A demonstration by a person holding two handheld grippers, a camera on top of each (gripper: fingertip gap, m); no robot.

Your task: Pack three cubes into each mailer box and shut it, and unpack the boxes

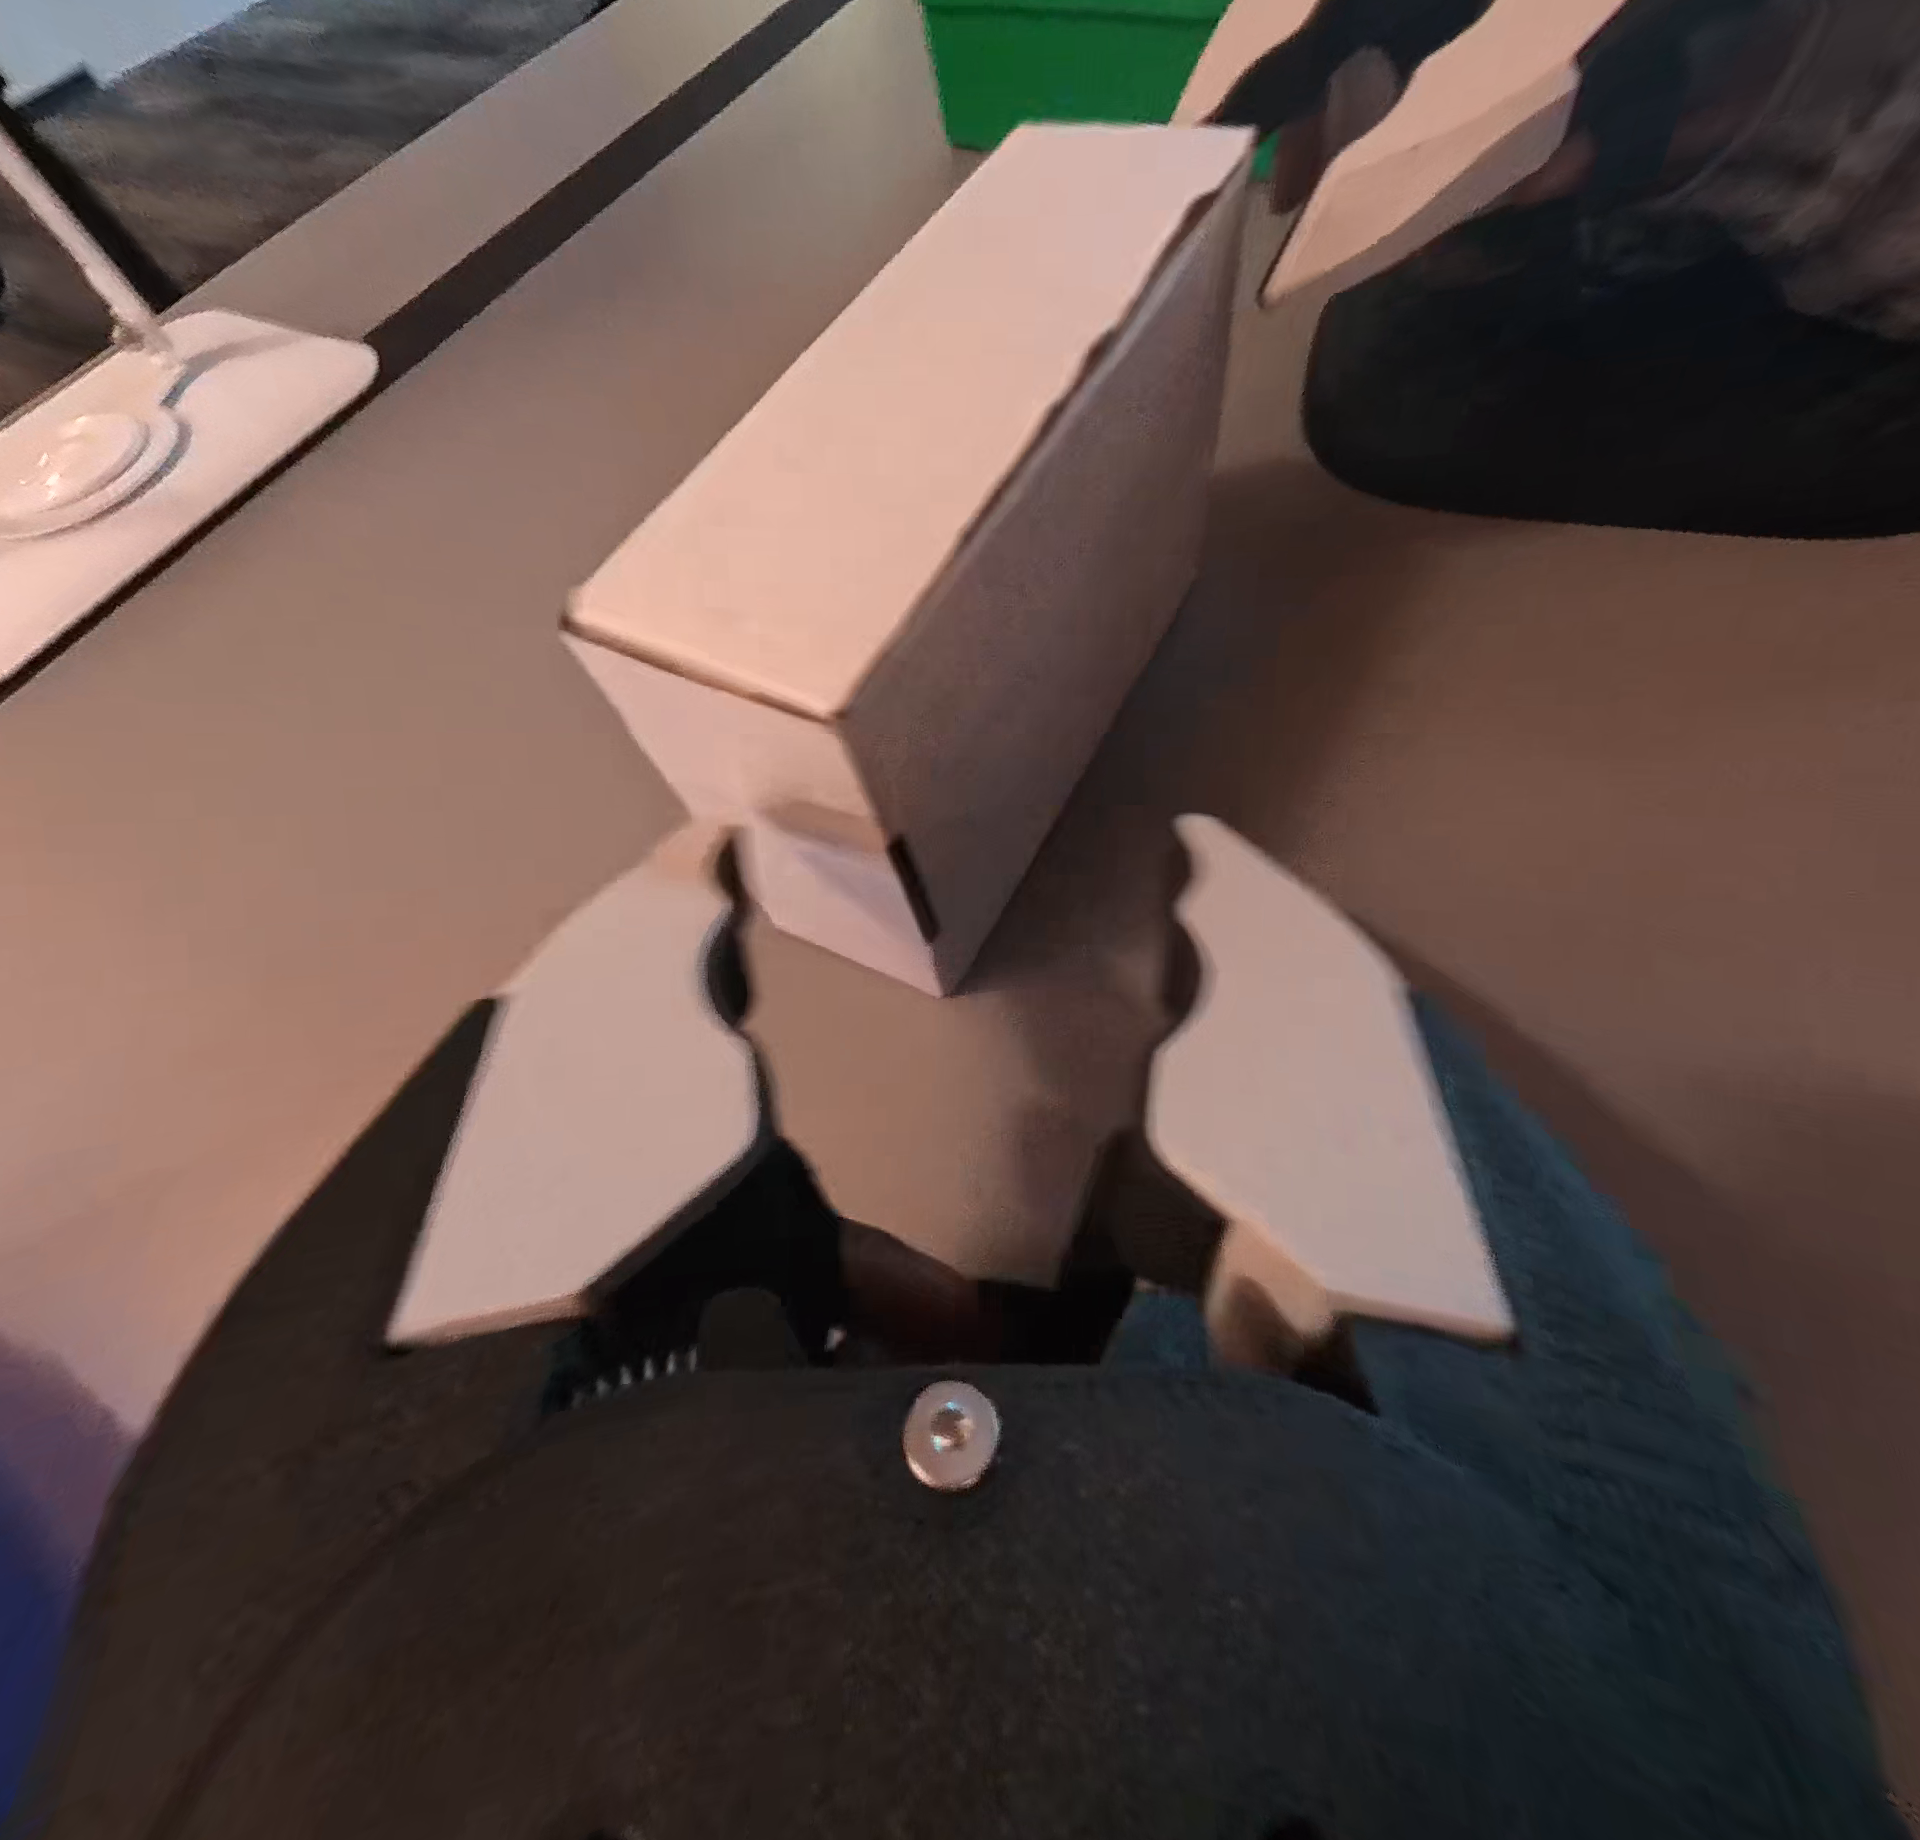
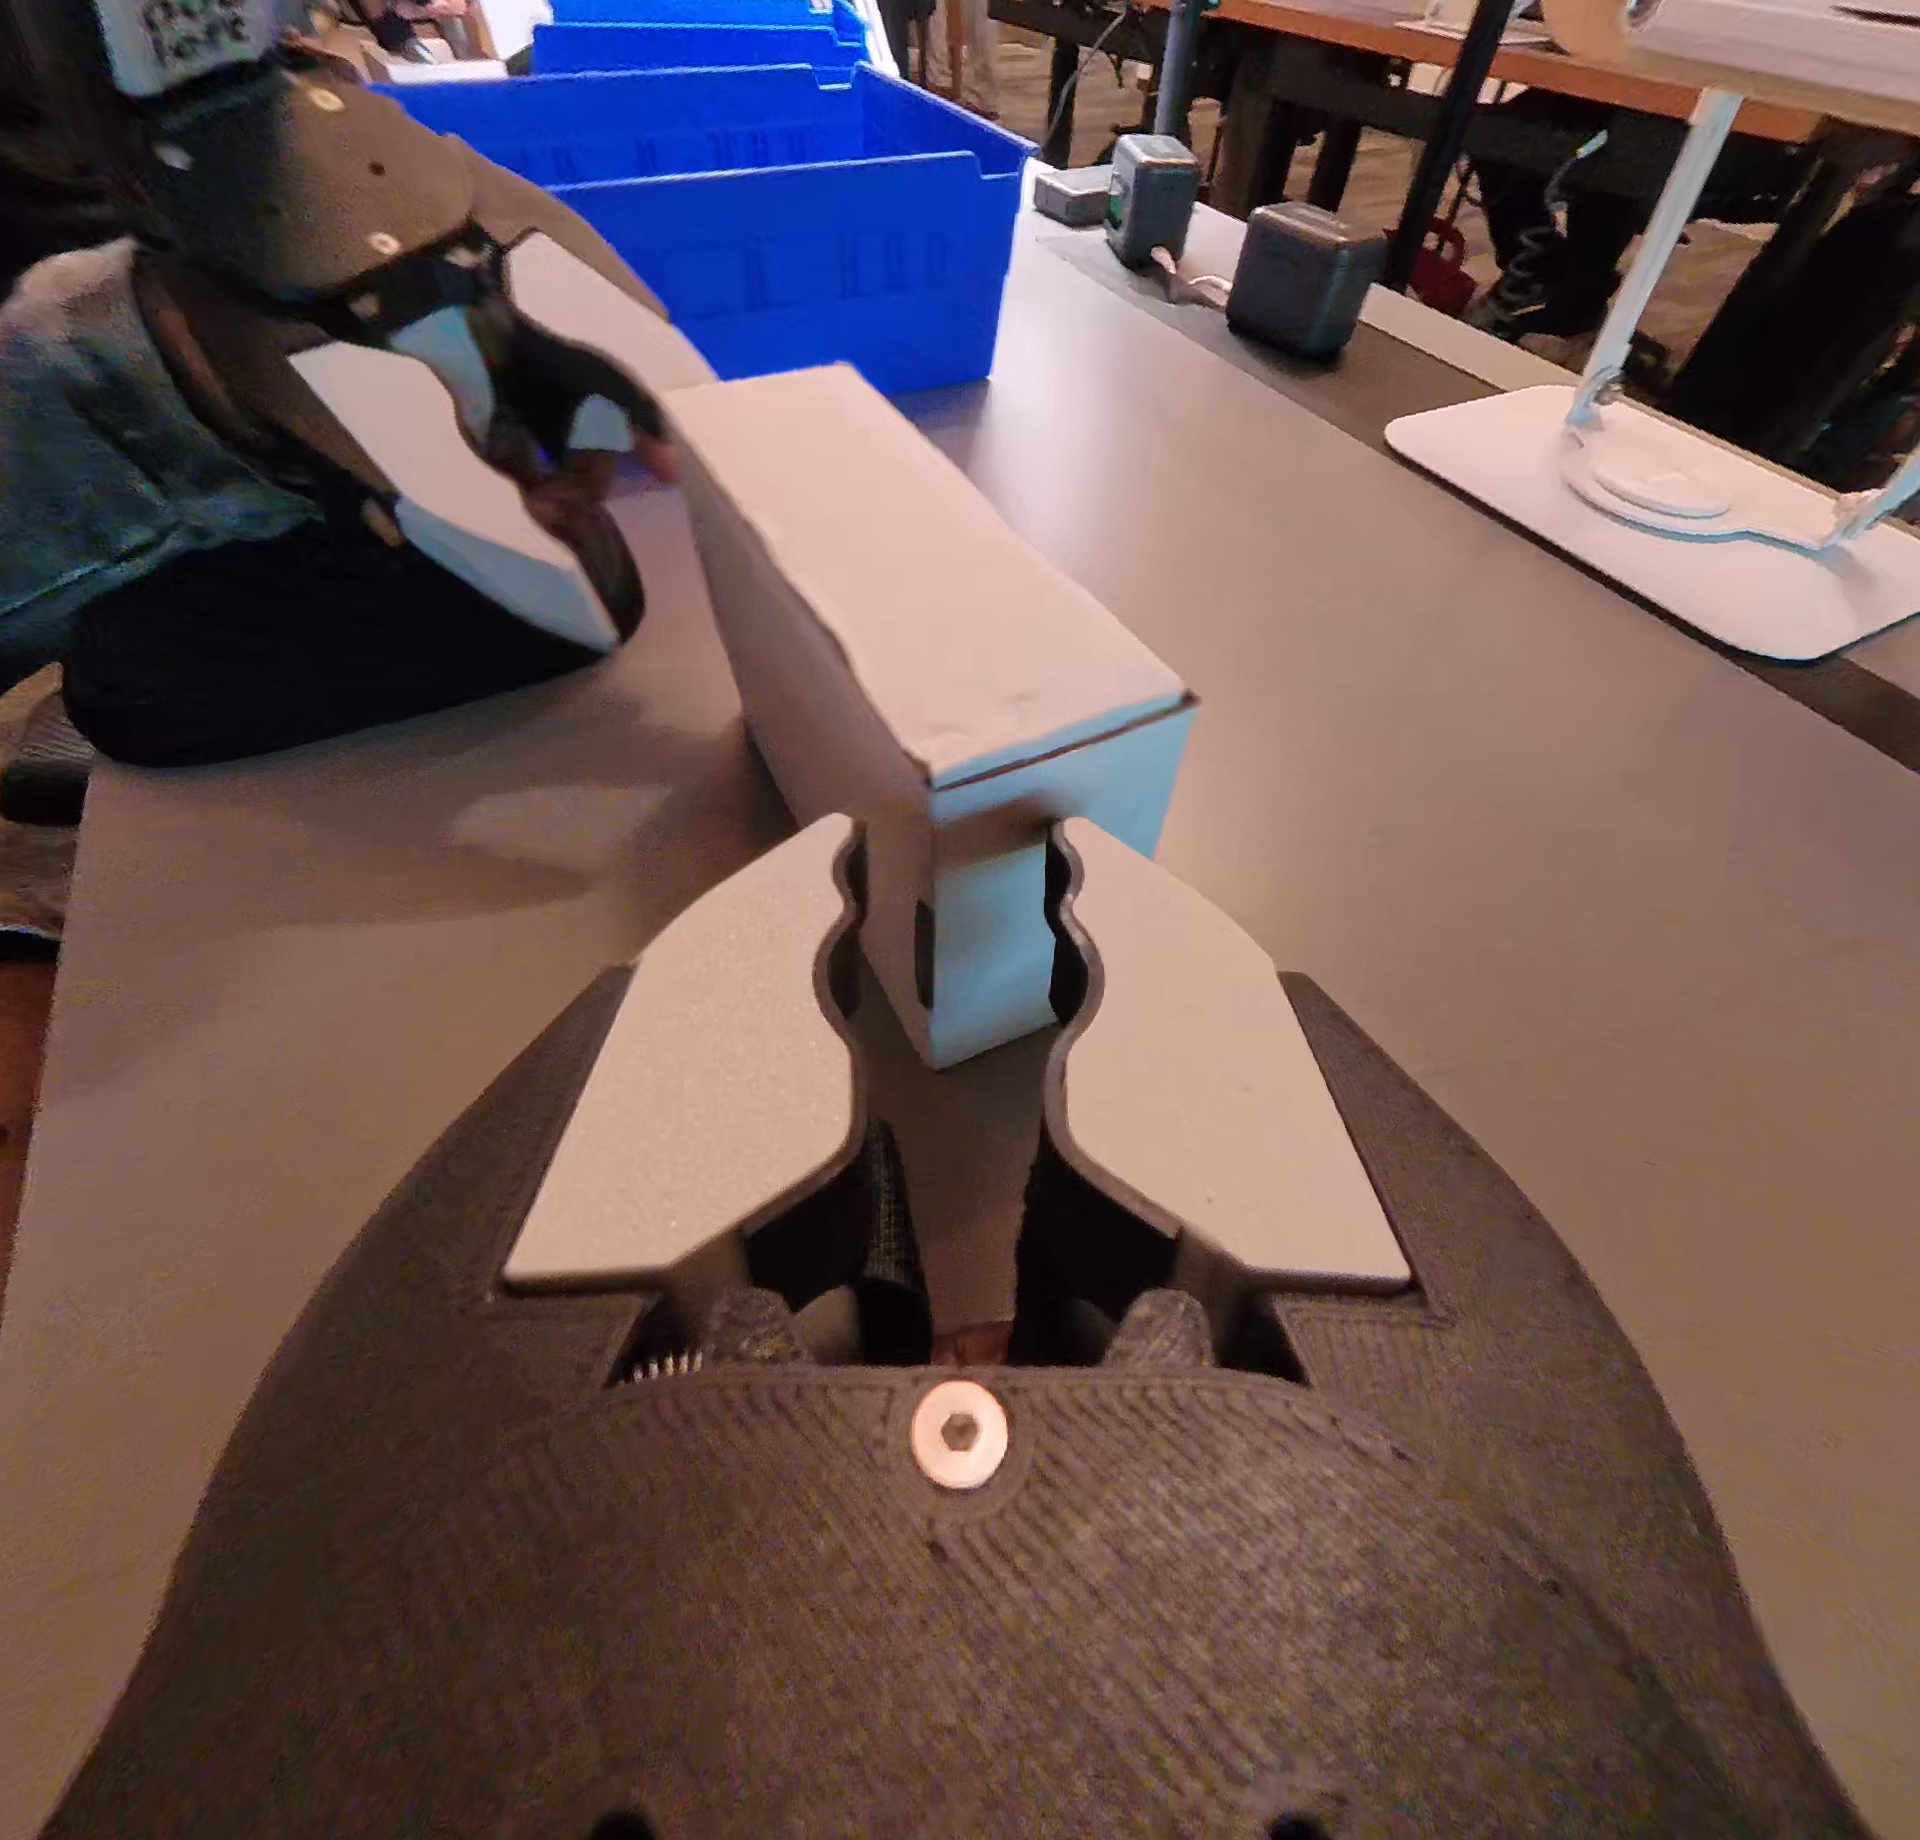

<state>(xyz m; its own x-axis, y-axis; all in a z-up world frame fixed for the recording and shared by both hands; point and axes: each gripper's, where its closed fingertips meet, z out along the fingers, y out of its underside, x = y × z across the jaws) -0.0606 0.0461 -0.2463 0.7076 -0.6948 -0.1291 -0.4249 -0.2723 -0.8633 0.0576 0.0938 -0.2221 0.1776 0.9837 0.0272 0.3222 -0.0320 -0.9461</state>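
A shut white mailer box (image 1: 914, 460) lies lengthwise between my two grippers over the grey table (image 1: 312, 855), rolled a little about its long axis. My left gripper (image 1: 951, 845) is open, with its fingers spread wide on either side of the box's near end. My right gripper (image 2: 956, 834) is shut on the other end of the box (image 2: 914, 595). The right gripper also shows at the top right of the left wrist view (image 1: 1242, 211). The left gripper also shows at the upper left of the right wrist view (image 2: 655, 502). No cubes are in sight.
Blue bins (image 2: 790, 221) stand behind the box, and a green bin (image 1: 1081, 34) beyond it in the left wrist view. A white stand base (image 2: 1662, 523) sits at the table's right edge near a dark groove. Black blocks (image 2: 1299, 273) with cables sit behind.
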